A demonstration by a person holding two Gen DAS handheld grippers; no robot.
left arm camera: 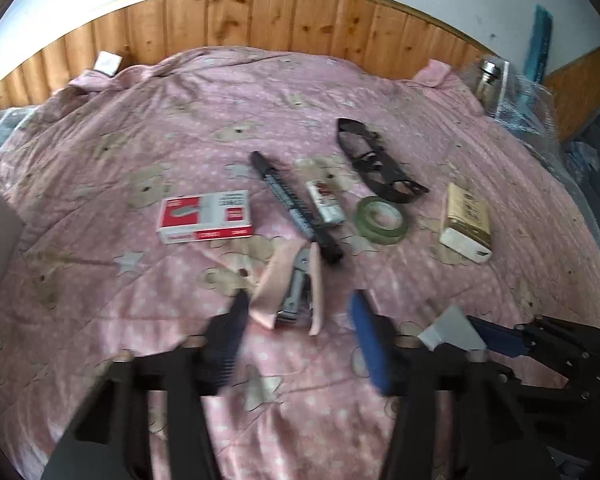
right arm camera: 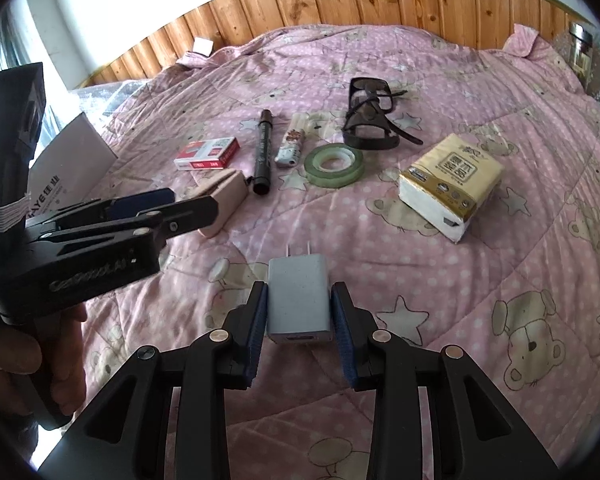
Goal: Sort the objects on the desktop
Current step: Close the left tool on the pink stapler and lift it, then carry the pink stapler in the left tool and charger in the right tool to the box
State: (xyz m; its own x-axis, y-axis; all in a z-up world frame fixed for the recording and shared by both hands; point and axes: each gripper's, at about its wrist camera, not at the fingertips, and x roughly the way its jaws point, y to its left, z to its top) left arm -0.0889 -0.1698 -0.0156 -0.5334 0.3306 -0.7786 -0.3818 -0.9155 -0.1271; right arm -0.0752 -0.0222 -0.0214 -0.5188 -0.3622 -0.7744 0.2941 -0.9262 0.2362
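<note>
My right gripper (right arm camera: 300,294) is shut on a grey plug-in charger (right arm camera: 299,304), prongs pointing away, low over the pink blanket (right arm camera: 420,300). The left wrist view shows the same charger (left arm camera: 452,328) at the lower right. My left gripper (left arm camera: 298,314) is open, its fingertips on either side of the near end of a pink stapler (left arm camera: 292,288). From the right wrist view the left gripper (right arm camera: 194,200) hovers right at the stapler (right arm camera: 225,200). Beyond lie a red staple box (left arm camera: 206,216), a black marker (left arm camera: 296,208), a small white-red tube (left arm camera: 325,202), a green tape roll (left arm camera: 380,220), black glasses (left arm camera: 376,160) and a tissue pack (left arm camera: 466,224).
A white box (right arm camera: 72,164) stands at the left edge. A glass jar (left arm camera: 488,80) stands on plastic wrap at the back right. Wood panelling (left arm camera: 260,16) runs behind the bed. A hand (right arm camera: 20,360) holds the left gripper's handle.
</note>
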